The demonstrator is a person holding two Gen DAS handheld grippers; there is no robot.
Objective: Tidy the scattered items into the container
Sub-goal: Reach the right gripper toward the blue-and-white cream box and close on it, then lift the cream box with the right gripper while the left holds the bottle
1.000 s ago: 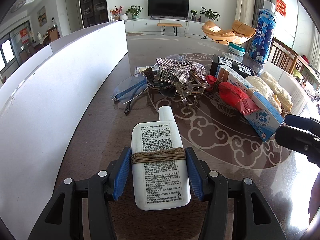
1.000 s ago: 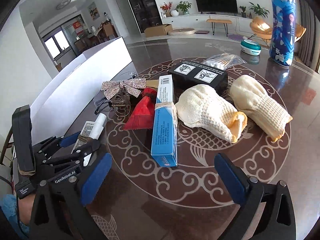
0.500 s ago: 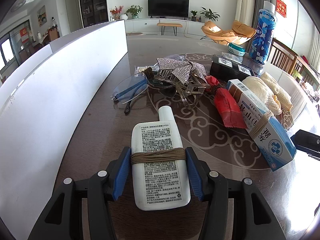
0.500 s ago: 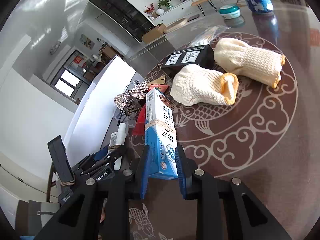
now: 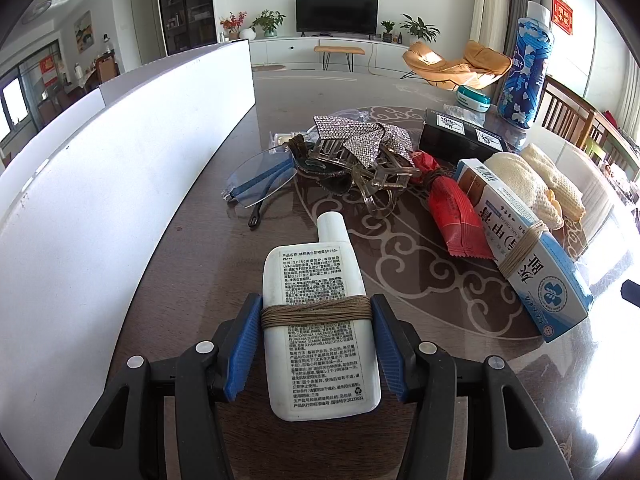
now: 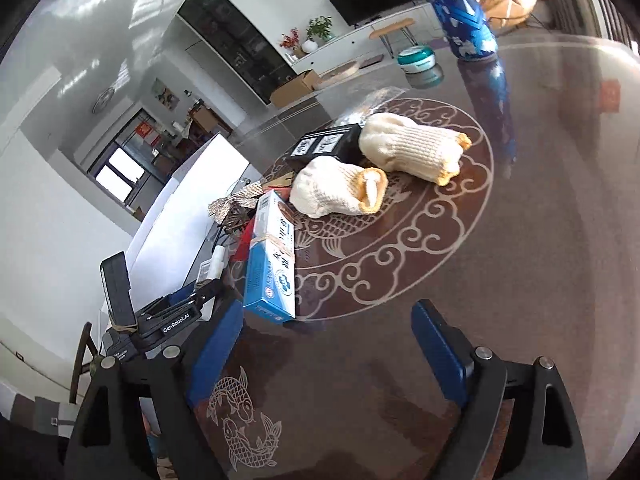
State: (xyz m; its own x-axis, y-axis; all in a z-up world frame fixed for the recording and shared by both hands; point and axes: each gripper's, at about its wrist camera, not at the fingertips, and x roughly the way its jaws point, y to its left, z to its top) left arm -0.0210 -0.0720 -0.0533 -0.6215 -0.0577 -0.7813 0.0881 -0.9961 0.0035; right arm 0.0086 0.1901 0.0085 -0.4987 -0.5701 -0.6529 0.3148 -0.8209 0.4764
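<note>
My left gripper (image 5: pixel 316 312) is shut on a white sunscreen bottle (image 5: pixel 320 344) bound with brown twine, low over the dark patterned table (image 5: pixel 400 280). The white-walled container (image 5: pixel 120 184) runs along the left. A blue and white carton (image 6: pixel 272 272) tied with twine lies on the table just beyond my right gripper's left fingertip. My right gripper (image 6: pixel 326 312) has its jaws opening, wide apart, with only bare table between them. The same carton (image 5: pixel 532 256) shows at the right of the left wrist view.
Glasses (image 5: pixel 260 184), a rhinestone bow clip (image 5: pixel 360 140), a red packet (image 5: pixel 456 216), a black box (image 6: pixel 324 144) and two cream knitted gloves (image 6: pixel 336 192) lie mid-table. A tall blue bottle (image 6: pixel 460 8) and a teal jar (image 6: pixel 418 62) stand at the far side.
My right gripper closed on the carton, pulled it nearer and slewed it, then let go, drew back and rolled. The left gripper and its bottle stayed put.
</note>
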